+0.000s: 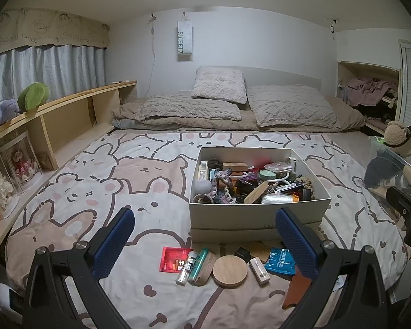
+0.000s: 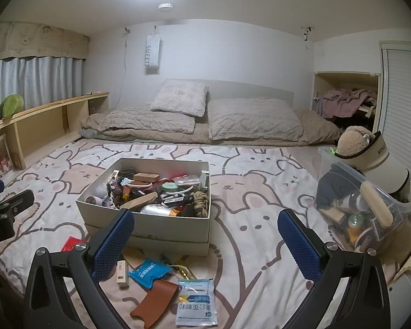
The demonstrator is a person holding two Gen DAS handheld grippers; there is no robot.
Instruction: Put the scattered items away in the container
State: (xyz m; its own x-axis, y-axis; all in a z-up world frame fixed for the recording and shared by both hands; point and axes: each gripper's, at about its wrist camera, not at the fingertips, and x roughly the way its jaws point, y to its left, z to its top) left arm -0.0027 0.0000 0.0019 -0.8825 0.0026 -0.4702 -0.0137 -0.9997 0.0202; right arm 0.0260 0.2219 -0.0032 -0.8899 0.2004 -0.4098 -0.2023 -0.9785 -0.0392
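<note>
A white hanging organiser on the far wall reads "SWEET" down its length, and the beige valance over the grey curtains carries doodled faces and the words "GOOD LUCK". On the bed, covered in a soft sheet printed with bears and rabbits, sits the white cardboard box, open-topped and already heaped with odds and ends: rope, a crocheted toy, a wooden block. Just in front of its near wall lie the scattered items: a red sachet with gold characters, a clear tube beside a green tube, a round wooden lid, a small cream case, a blue foil packet, a tan leather sleeve and a pale sachet with blue print. The left claw hovers above them, tipped gently downward, its ribbed blue pads spread fully apart with nothing between them. The right claw does likewise, wide open and empty. To the right stands a clear plastic bin, a cream visor perched on it.
</note>
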